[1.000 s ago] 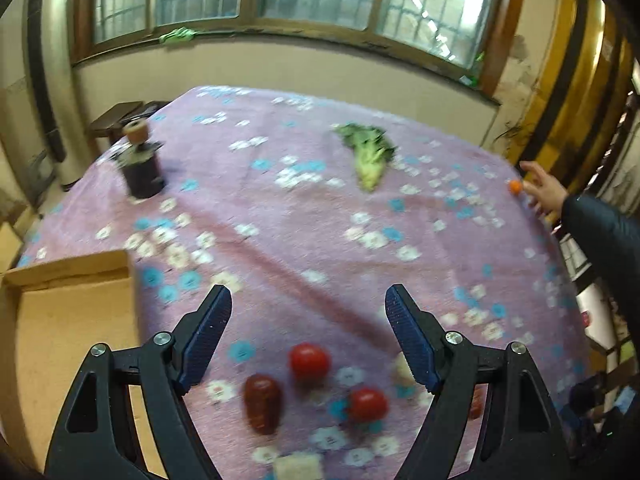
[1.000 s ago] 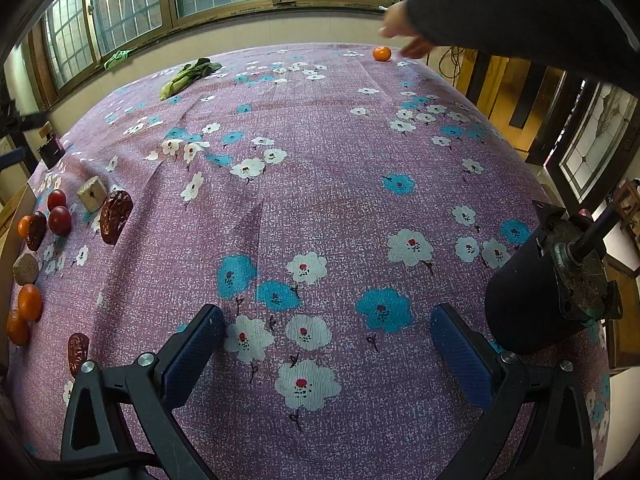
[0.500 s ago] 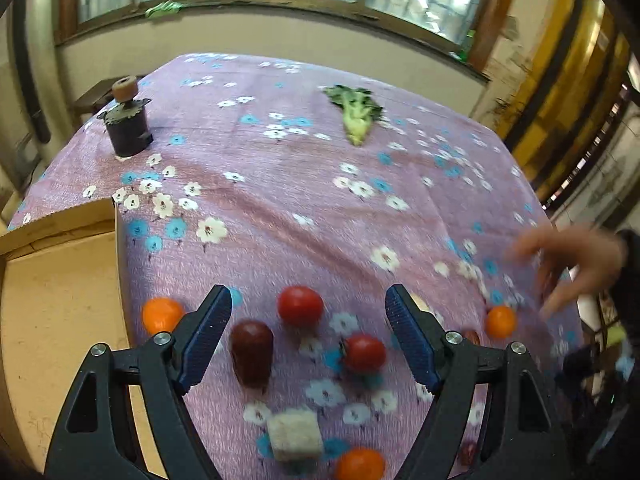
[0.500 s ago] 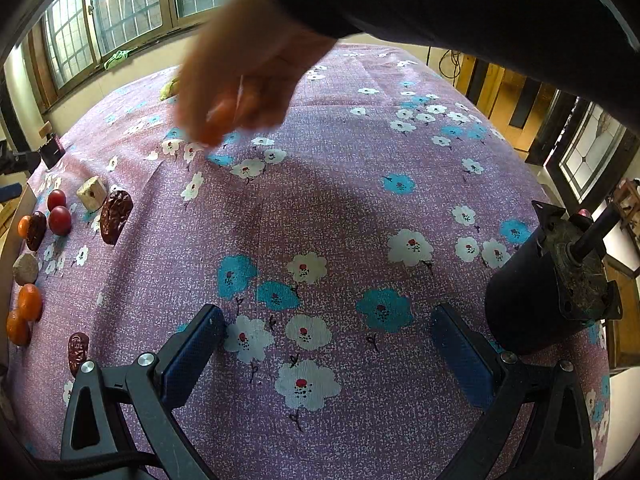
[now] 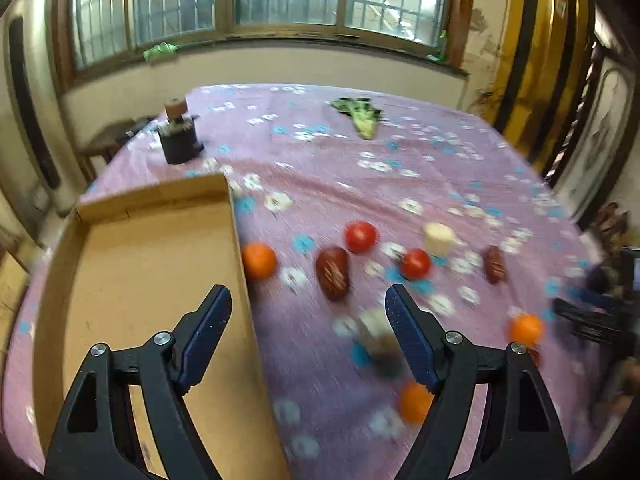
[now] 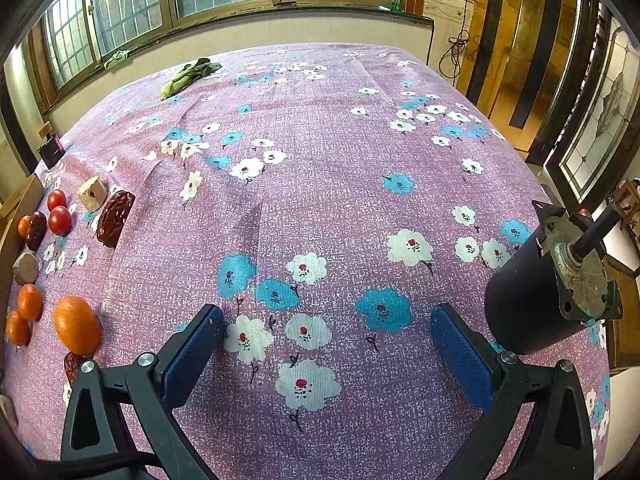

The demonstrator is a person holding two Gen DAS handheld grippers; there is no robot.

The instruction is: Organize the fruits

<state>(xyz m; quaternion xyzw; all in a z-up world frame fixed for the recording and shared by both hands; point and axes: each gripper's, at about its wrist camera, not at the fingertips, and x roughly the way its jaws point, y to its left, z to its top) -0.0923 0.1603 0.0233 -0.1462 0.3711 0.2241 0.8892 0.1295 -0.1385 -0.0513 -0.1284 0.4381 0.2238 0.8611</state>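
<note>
While the cardboard box [image 5: 132, 280] holds nothing, fruits [image 5: 336, 272] lie on the tablecloth [image 6: 340, 184] beside its wall. Both the left claw [image 5: 308, 328] and right claw [image 6: 326, 340] gape wide, gripping nothing, over open cloth.

No legible txt or labels anywhere.

Left claw [image 5: 308, 336]: matte black plastic frame with triangular cut-outs, two silver round-head screws set on each arm, fingers faced with dark blue textured pads [image 5: 210, 330]. Right claw [image 6: 326, 354]: identical build, brighter blue ribbed pads [image 6: 460, 350] fitted.
</note>
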